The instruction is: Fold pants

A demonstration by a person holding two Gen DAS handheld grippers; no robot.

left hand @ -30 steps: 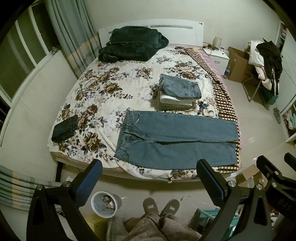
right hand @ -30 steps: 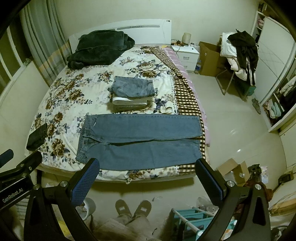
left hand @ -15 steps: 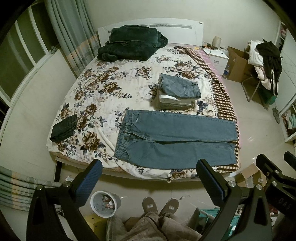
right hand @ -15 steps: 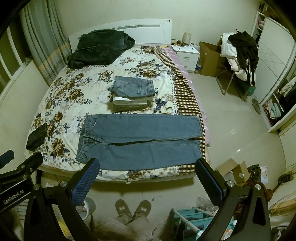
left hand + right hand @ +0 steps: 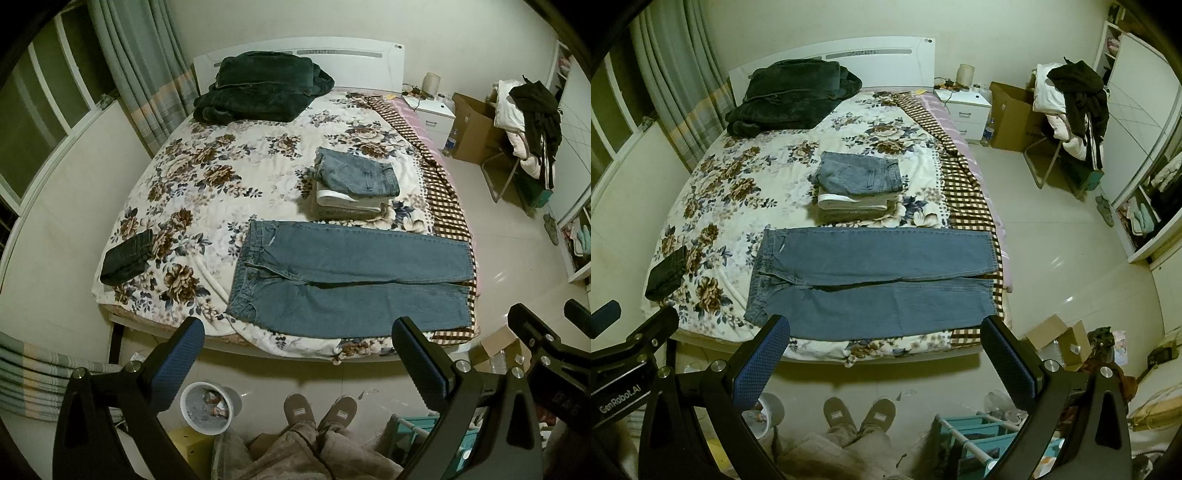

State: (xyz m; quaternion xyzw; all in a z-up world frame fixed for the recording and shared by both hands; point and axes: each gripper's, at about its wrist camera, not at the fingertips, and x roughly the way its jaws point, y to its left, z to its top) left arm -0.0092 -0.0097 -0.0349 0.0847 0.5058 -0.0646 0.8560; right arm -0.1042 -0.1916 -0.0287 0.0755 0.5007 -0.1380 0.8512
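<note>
A pair of blue jeans (image 5: 347,280) lies flat across the near part of the floral bed (image 5: 207,192), waistband to the left, legs stretching right; it also shows in the right wrist view (image 5: 871,284). My left gripper (image 5: 295,339) is open and empty, held high above the floor in front of the bed's near edge. My right gripper (image 5: 884,341) is open and empty, held at the same height to its right. Both are well clear of the jeans.
A stack of folded clothes (image 5: 354,188) topped by folded jeans sits behind the flat pair. A dark folded garment (image 5: 127,256) lies near the bed's left edge. A dark green blanket (image 5: 262,88) lies at the headboard. A white bin (image 5: 208,406) stands on the floor.
Both grippers have drifted very slightly; the view of the bed has barely shifted. The jeans have not moved.
</note>
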